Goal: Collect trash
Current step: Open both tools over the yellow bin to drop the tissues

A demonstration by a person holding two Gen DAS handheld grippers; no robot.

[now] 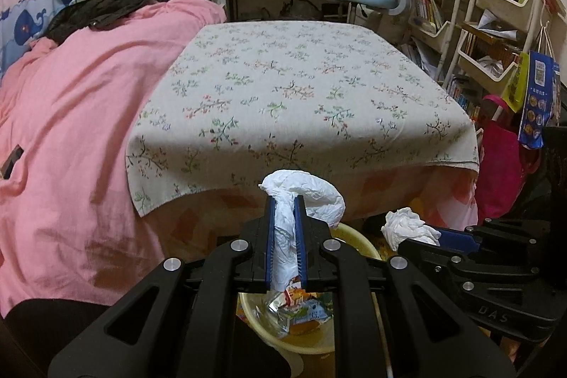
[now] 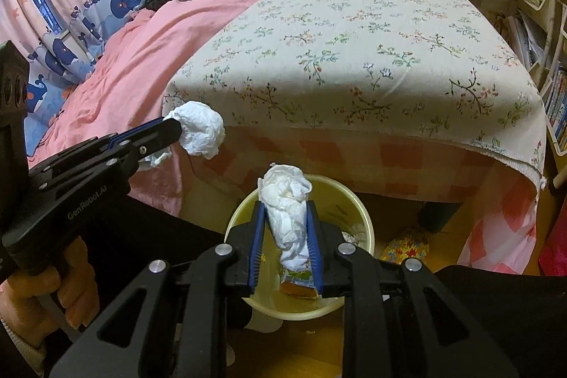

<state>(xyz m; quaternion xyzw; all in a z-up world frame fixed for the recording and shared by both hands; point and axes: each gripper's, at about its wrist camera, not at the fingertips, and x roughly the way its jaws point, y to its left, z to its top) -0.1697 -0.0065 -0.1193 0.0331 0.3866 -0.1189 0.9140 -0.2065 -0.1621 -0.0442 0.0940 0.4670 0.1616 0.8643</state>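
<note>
left tongs (image 1: 283,197): squeezing a tissue wad (image 1: 304,197)
right tongs (image 2: 285,204): squeezing 2nd tissue wad (image 2: 287,201)
bin (image 2: 358,211): right below
risk: wad sticks, falls on floor

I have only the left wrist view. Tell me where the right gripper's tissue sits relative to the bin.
Observer: The right gripper holds its crumpled tissue directly over the yellow bin, whose open mouth shows below the fingers.
Operator: Report what is already in that bin.
Observer: A colourful snack wrapper lies at the bottom.
Operator: Now check my left gripper's position against the bin.
Observer: The left gripper grips its own tissue wad off to the bin's left, in front of the pink bedding, not over the opening.
</note>
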